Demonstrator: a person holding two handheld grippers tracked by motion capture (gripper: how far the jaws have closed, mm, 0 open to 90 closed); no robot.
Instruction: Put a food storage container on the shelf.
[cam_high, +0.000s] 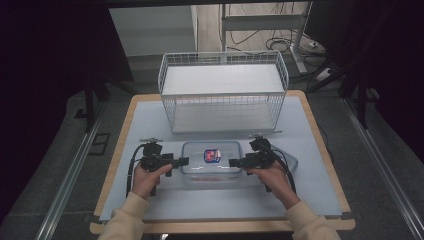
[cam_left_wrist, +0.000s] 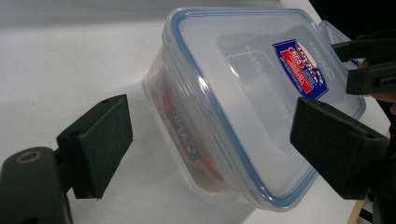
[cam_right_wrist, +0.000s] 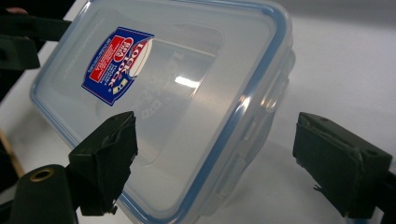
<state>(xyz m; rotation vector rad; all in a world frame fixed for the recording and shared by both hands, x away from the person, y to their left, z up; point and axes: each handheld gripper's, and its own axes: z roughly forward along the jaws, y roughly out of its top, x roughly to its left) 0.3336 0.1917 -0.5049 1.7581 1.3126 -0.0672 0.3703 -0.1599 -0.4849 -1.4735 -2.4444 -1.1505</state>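
The left gripper (cam_high: 183, 161) stands with its two black jaws wide apart and nothing between them, its tips at the left short end of the clear rectangular plastic food container with the blue-rimmed lid (cam_high: 211, 161); the right gripper (cam_high: 234, 162) is spread just as wide at the opposite short end, likewise holding nothing; both gripper views look along the parted jaws at the container's lid and side latches, with bare table showing between pad and plastic, so no grasp has been made. The container rests on the pale grey table mat (cam_high: 150, 120), lid on (a red and blue sticker (cam_high: 212, 155) on top), just in front of the white wire basket (cam_high: 223, 90), which stands empty behind it. I judge the work barely begun: the approach is done, while gripping, lifting and, probably, setting the container into the basket all remain.
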